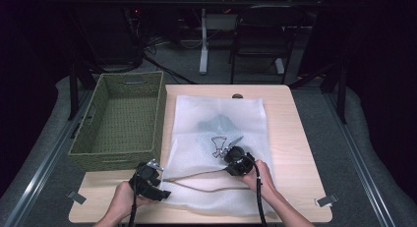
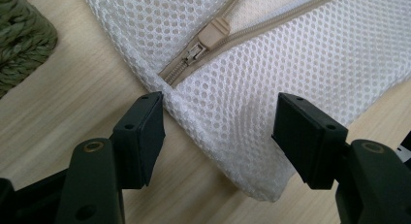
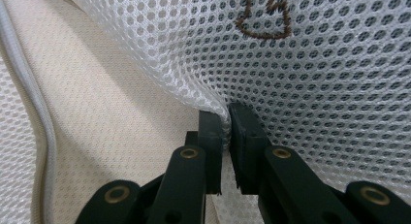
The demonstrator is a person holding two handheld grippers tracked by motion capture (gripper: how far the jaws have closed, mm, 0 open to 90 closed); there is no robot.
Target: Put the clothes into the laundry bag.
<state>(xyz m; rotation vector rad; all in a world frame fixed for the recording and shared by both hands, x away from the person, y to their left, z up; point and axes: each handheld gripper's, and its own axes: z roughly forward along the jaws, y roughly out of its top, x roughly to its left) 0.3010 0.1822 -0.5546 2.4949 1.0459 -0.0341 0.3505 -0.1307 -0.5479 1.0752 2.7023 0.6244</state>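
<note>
Altogether one mesh bag, one basket, two grippers (right pinching mesh).

No words, numbers or brand names can be read anywhere. The white mesh laundry bag carries just a small brown stitched emblem, no lettering beside it.

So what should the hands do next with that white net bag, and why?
Probably close the left tool on the mesh bag corner. Its jaws stand open on either side of that corner, just below the zipper pull, pads not touching. The right tool is already shut on the bag's upper layer, so a corner grip would steady it.
</note>
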